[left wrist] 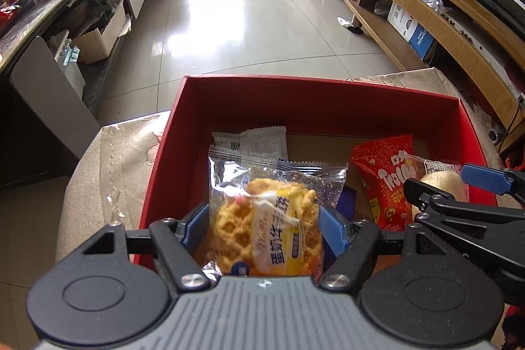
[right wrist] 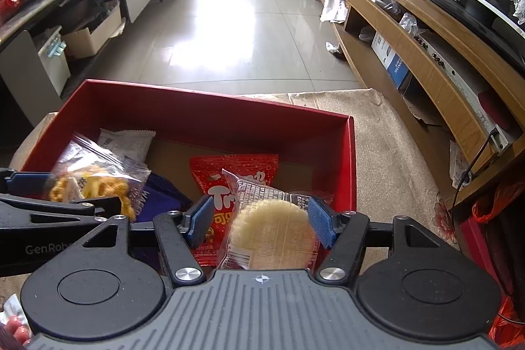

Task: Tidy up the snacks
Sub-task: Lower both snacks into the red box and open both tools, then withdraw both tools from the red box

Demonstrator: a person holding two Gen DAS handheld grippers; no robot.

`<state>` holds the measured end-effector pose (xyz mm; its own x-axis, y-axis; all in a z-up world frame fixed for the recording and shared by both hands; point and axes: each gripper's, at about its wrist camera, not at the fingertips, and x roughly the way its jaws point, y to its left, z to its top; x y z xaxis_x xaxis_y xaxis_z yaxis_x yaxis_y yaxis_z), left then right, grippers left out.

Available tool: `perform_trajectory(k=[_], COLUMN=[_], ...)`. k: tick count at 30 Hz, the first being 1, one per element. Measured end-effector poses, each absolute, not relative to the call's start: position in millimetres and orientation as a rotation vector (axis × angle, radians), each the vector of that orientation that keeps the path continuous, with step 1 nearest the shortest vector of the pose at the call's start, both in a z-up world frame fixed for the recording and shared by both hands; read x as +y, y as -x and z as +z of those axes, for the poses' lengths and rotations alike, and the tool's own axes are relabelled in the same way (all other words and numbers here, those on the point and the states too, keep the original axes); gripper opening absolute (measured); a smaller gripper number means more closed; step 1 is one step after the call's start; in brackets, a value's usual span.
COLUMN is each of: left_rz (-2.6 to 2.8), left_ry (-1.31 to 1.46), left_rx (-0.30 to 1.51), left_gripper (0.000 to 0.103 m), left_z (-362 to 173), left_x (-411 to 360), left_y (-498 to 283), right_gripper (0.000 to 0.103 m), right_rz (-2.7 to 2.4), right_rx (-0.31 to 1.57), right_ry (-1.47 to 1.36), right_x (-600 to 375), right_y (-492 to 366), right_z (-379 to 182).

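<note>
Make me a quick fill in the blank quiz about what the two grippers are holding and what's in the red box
1. The left gripper holds a clear packet with a golden ____ inside.
2. The right gripper holds a packet with a pale, ____ cake.
3. Both packets are held above a box whose walls are ____.
4. The red snack bag lies ____ the box.

Missing words: waffle; round; red; inside
</note>
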<state>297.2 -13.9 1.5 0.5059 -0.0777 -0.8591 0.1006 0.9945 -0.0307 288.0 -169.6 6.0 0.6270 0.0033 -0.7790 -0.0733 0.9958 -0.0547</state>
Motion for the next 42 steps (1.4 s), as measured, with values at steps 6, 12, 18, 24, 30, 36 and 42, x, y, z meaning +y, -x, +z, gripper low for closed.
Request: perform_trajectory(k=[6, 12, 18, 24, 30, 36, 42], left_rz=[-0.108, -0.109, -0.111, -0.120, -0.138, -0.153, -0.176], left_ry=[-0.029, -0.024, -0.021, -0.003, 0.012, 0.027, 0.041], left_rx=[1.032, 1.020, 1.011, 0.996, 0.982, 0.967, 0.970], left_gripper=[0.068, 0.068, 0.068, 0.069, 0.069, 0.069, 0.069], left_z=[3.5, 8.9, 13.2, 22.3, 30.9, 40.4, 43.2], left_x=[-14.2, -13.0, -13.5, -12.8, -13.4, -10.4, -4.9], left_y=[-295.3, -294.2, -291.2, -284.2, -270.2, -249.4, -224.0], right_gripper=[0.072, 0.075, 0.076, 0.077, 0.077, 0.078, 0.078], right_rz=[0.039, 0.026, 0.016, 0.012, 0.002, -0.008, -0.018], right_rx=[0.884, 0.867, 0.856, 0.832, 0.809, 0.804, 0.847], right_ry=[0.090, 0.082, 0.075, 0.075, 0.094, 0.076, 0.073], right_x=[-170.5, -174.9, -177.1, -176.8, -177.8, -181.5, -182.9], right_y=[-287.7, -287.4, -286.7, -278.4, -263.0, -241.4, -217.2], right_z=[7.7, 12.5, 15.8, 26.3, 39.0, 46.1, 38.5])
